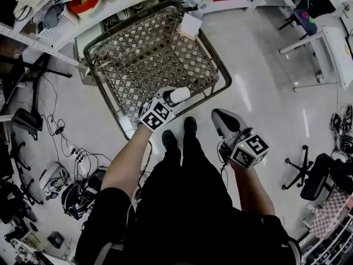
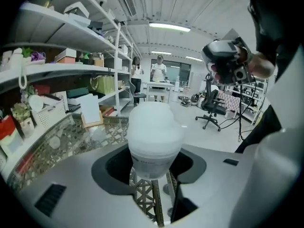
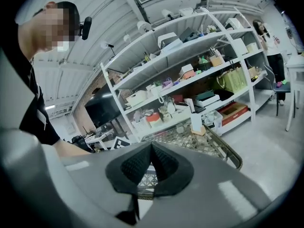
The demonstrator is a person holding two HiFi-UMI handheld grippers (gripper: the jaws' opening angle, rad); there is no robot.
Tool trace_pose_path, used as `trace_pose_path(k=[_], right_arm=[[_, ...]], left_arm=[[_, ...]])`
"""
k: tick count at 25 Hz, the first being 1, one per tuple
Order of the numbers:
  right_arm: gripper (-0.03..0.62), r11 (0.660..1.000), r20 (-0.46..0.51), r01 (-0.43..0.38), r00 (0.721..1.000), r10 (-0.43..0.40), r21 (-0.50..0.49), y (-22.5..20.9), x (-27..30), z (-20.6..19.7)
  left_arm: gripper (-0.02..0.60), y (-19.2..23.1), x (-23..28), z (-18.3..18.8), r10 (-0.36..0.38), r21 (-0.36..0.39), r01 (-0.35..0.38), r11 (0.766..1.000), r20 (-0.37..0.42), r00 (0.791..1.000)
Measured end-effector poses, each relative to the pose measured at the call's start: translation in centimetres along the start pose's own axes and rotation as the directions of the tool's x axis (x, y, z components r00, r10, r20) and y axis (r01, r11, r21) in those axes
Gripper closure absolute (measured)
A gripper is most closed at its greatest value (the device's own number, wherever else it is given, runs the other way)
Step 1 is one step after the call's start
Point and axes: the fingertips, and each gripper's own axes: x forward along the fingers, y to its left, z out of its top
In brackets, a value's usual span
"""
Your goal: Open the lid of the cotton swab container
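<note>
Left gripper view: the left tool (image 2: pixel 153 171) clamps the cotton swab container (image 2: pixel 152 156) upright, clear of the tabletop (image 2: pixel 71 141). The right tool (image 3: pixel 151 167), pinched shut and empty, should likely open, grip the frosted lid (image 2: pixel 153 121), then lift gently.

The cotton swab container (image 2: pixel 154 137) is frosted white; the table (image 1: pixel 149 54) bears a brown-and-cream lattice weave.
</note>
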Motion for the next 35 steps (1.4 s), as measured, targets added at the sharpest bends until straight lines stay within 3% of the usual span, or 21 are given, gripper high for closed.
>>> trace_pose_path(k=[7, 18, 24, 29, 35], right_arm=[[0.583, 0.998, 0.047, -0.035, 0.998, 0.038, -0.047, 3.2, -0.3, 1.7], [0.583, 0.991, 0.115, -0.083, 0.989, 0.095, -0.101, 6.3, -2.5, 4.9], [0.580, 0.980, 0.126, -0.177, 0.974, 0.188, -0.092, 6.5, -4.2, 6.5], [0.468, 0.958, 0.062, -0.251, 0.963, 0.262, -0.141, 7.2, -5.8, 6.4], [0.418, 0.912, 0.031, -0.339, 0.934, 0.355, -0.232, 9.1, -8.0, 6.4]], left_arm=[[0.373, -1.8, -5.8, 4.3, -0.028, 0.072, 0.026, 0.997, 0.031, 0.999], [0.373, -8.3, -12.2, 7.6, -0.100, 0.060, 0.100, 0.993, 0.006, 0.995], [0.373, -10.5, -14.1, 10.1, -0.114, 0.067, 0.116, 0.991, -0.026, 0.993], [0.373, -12.9, -14.6, 11.6, -0.161, 0.082, 0.165, 0.983, -0.057, 0.985], [0.373, -15.3, -14.0, 14.3, -0.245, 0.118, 0.249, 0.961, -0.052, 0.968]])
